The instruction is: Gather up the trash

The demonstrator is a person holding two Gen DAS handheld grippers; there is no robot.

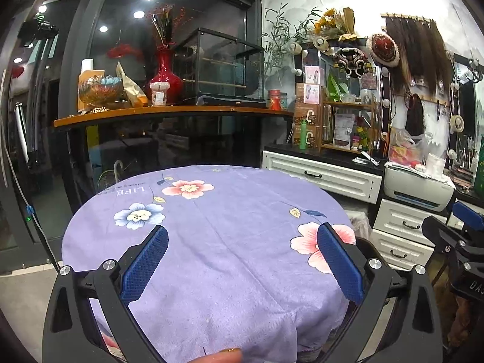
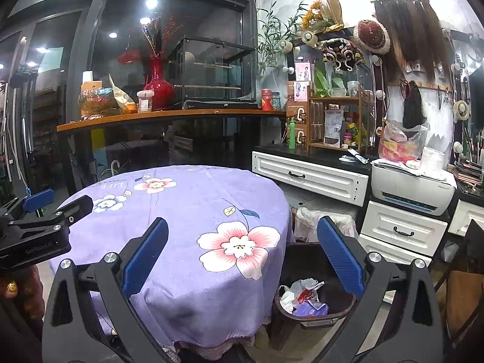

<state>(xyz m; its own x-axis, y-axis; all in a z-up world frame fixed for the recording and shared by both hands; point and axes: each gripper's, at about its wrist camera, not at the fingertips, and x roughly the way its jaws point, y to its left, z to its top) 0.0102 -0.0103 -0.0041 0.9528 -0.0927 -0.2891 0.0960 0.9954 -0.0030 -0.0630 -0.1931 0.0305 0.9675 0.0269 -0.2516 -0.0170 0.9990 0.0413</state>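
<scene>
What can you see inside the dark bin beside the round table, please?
The dark plastic bin holds crumpled white wrappers and a purple packet. Anything beneath them is covered.

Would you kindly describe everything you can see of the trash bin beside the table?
The trash bin is a dark, apparently plastic container standing upright on the floor, right beside the round table's purple floral cloth. Its open top shows crumpled white wrappers and a purple packet inside, roughly at rim level. The open right gripper frames it without touching.
</scene>
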